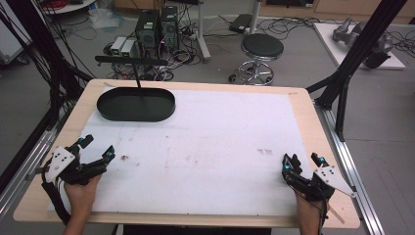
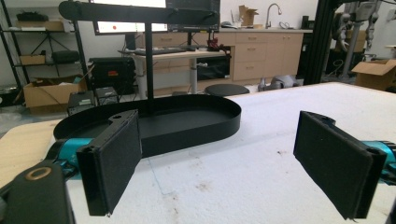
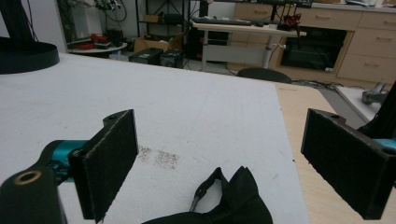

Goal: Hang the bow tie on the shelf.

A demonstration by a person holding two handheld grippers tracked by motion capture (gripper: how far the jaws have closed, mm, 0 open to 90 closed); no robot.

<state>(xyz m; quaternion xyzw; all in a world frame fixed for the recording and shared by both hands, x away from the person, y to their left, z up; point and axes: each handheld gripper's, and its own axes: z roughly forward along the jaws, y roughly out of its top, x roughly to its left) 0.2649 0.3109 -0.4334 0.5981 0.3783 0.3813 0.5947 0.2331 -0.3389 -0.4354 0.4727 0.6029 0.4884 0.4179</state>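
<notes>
Folded black fabric piece [image 3: 233, 198], soft-looking and gathered like a bow with a small metal clip [image 3: 198, 193] at its left edge, is lying closest to the lens in the right gripper view, resting on the white table covering [image 1: 210, 147] low between the two jaws and touching neither pad. It is probably going to handle as something very light and limp, sagging and unfolding when lifted rather than keeping its shape, so the firmest hold is likely the pinched middle where the folds are meeting, or the clip itself, which is stiff but thin and may be slipping on the pads. The right gripper [image 3: 219, 140] is standing with its jaws spread wide and holding nothing, sitting near the table's right front corner in the high view [image 1: 303, 161]. A faint brownish stain [image 3: 159, 158] is marking the covering just beyond the fabric. Across the table, the left gripper [image 1: 98, 147] is also gaping wide and empty, its jaws pointing toward the shallow black oval metal tray [image 1: 135, 104], from which a thin black upright post with a crossbar [image 1: 138, 81] is rising; the tray is sitting well apart from the fabric, at the far left of the pale wooden table [image 1: 303, 105].
</notes>
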